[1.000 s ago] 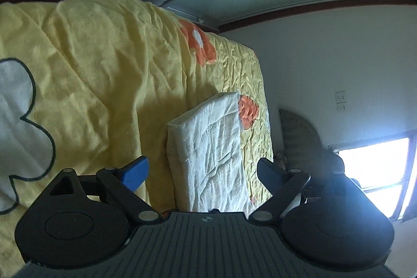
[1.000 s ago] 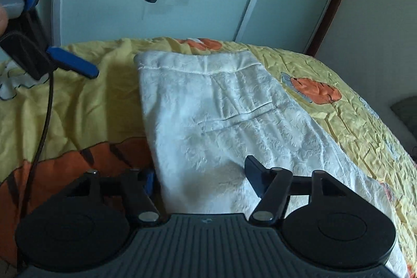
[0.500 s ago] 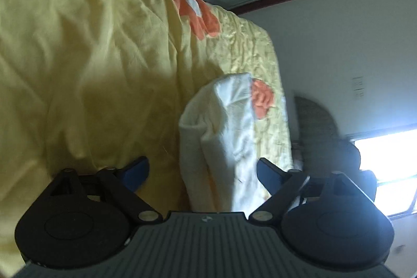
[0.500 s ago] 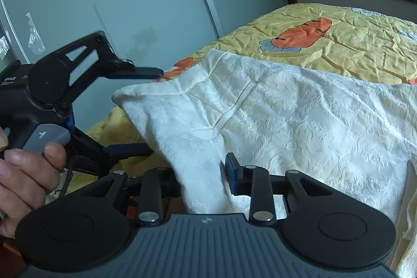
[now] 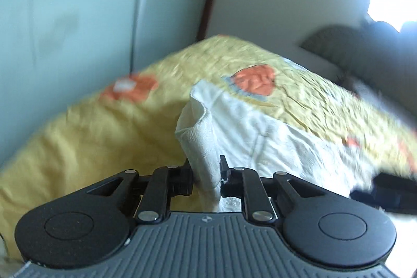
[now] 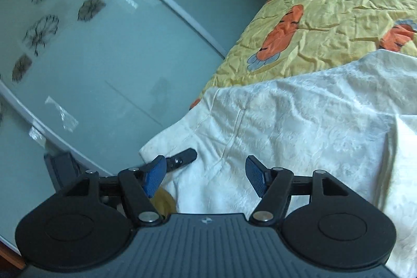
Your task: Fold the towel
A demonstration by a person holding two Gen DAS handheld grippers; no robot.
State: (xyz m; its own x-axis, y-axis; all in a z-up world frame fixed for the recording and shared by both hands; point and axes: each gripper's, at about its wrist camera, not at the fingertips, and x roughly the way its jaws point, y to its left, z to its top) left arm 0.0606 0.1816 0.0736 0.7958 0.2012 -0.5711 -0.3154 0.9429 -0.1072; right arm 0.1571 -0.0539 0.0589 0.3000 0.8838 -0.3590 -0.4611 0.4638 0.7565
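with left gripper (image 5: 206, 175) pinching the towel (image 5: 260, 129) corner, jaws just closed, right gripper (image 6: 206, 175) spread over cloth after reopening on yellow bedspread (image 5: 104, 137): carry corner toward 2 o'clock, edges matched.

No legible text, labels, brands or nos. in either view, only a tiny white emblem, no letters, at top-centre edge of each ribbed grey gripper body (image 5: 206, 219) (image 6: 206, 220), too small to make out
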